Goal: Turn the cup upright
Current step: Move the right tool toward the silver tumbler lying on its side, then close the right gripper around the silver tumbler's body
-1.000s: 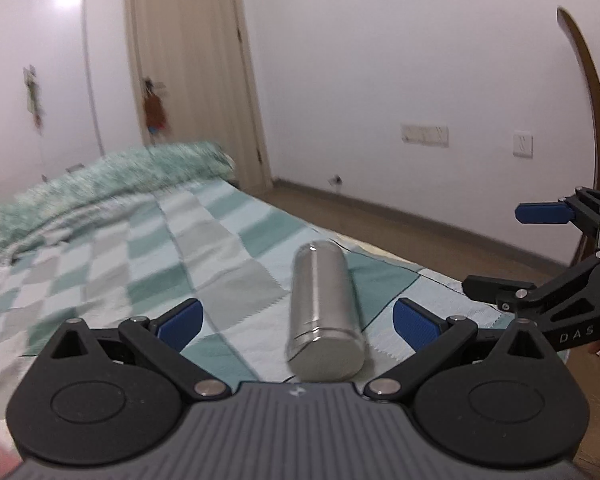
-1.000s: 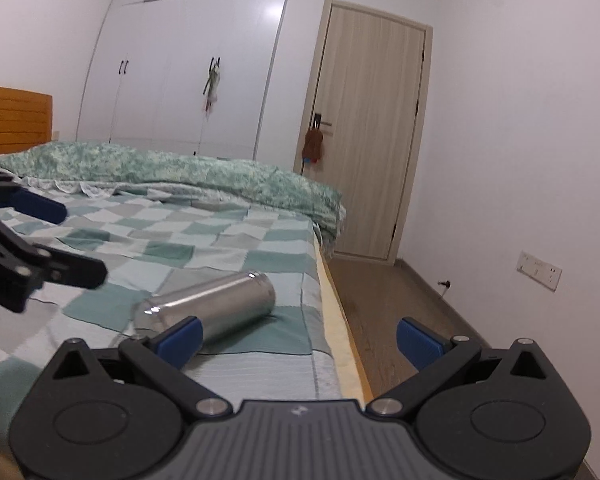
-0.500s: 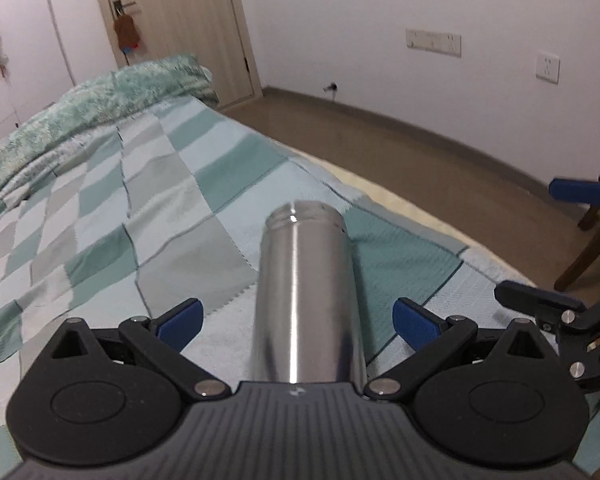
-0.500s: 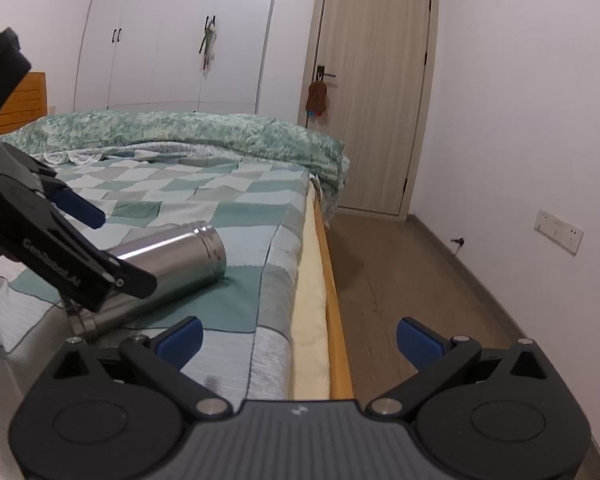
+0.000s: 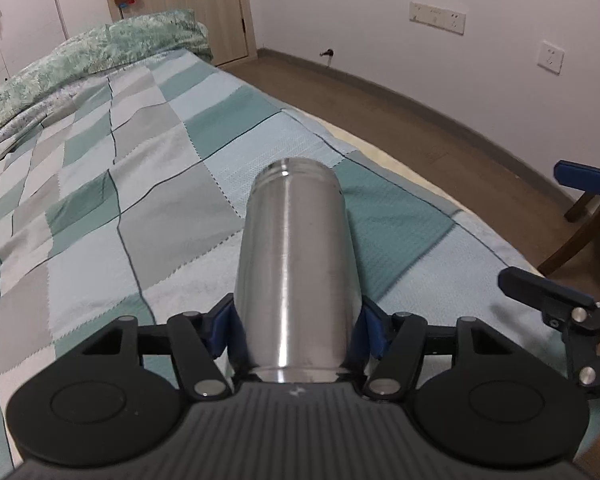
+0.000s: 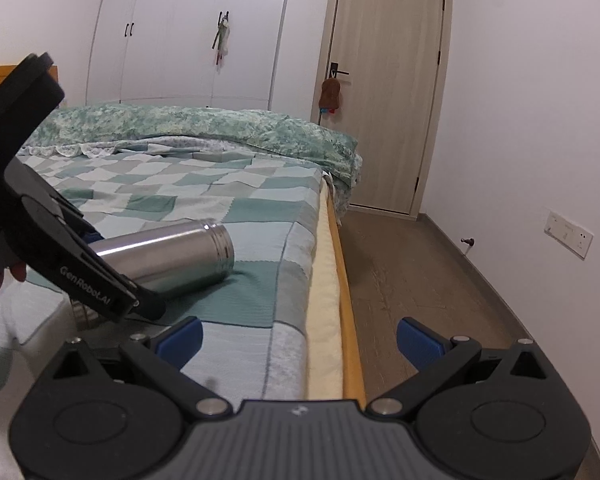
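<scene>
Steel, brushed and shiny, fills the middle of the left wrist view: the cup (image 5: 296, 268) lies on its side on the bed (image 5: 100, 208), its closed base nearest the camera and its threaded mouth pointing away toward the bed's edge. The left hand-held gripper (image 5: 296, 326) is clamped on the cup near its base, a blue pad pressed against each flank. In the right wrist view the same cup (image 6: 172, 256) is seen from the side, resting on a teal patch of the checked quilt (image 6: 228, 200), with the black body of the left hand-held gripper (image 6: 100, 280) crossing in front of its base end.

The right hand-held gripper (image 6: 298, 340) holds nothing; its blue pads stand well apart, low over the quilt's corner and the wooden bed rail (image 6: 346, 292). Its fingers also show at the right edge of the left wrist view, just beside the bed.

Farther off, a rumpled green duvet (image 6: 204, 128) lies across the bed. Beyond it stand white wardrobe doors (image 6: 188, 32) and a pale wooden door (image 6: 384, 92) with something brown hanging from its handle. Wall sockets (image 5: 436, 16) sit on the white wall above the wooden floor (image 6: 412, 280).
</scene>
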Motion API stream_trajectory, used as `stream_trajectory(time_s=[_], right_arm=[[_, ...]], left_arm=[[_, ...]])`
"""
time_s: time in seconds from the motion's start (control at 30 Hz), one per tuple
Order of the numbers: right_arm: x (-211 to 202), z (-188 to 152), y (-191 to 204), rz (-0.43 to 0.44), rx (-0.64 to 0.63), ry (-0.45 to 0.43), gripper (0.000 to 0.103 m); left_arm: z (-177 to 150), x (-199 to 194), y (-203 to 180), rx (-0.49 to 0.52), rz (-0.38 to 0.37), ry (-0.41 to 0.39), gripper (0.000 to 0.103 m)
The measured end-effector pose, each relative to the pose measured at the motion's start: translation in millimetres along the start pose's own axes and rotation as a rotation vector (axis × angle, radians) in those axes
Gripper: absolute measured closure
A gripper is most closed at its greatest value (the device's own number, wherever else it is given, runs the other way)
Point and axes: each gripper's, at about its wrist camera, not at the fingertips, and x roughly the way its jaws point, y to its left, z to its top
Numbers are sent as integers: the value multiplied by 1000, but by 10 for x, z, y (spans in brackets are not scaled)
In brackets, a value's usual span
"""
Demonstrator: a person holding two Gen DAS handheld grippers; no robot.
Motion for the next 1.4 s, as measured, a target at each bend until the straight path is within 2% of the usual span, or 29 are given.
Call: stream_trajectory(time_s=[0.2, 0.5, 0.63, 0.8, 0.97, 1.03, 1.1, 1.17, 1.4], right_arm=[[-305, 47, 198, 11, -16, -9, 0], [-924, 121, 655, 59, -54, -34, 0], [-1155, 64, 840, 75, -65, -17, 0], [-1321, -49, 974, 87, -68, 11, 0], [-1412, -111, 1044, 91, -73, 30, 0], [-1442, -120, 1066, 90, -78, 36, 0], [-1444, -92, 1076, 86, -82, 38, 0], [-1480, -71, 1087, 83, -85, 34, 0], [-1704, 154, 1242, 87, -93, -7, 0]], left_arm=[[-265, -464, -37, -7, 19, -56, 39], [-782, -1127, -31, -48, 27, -71, 39], [-1056, -1225, -67, -50, 45, -65, 39], [-1345, -1125, -61, -91, 47, -37, 39], [-1437, -1113, -64, -105, 43, -67, 38], [-1445, -1129, -80, -92, 55, -68, 31], [-1465, -1186, -91, -80, 86, -82, 0], [-1488, -1306, -62, -80, 87, -127, 0], [-1622, -1803, 236, -109, 77, -207, 0]])
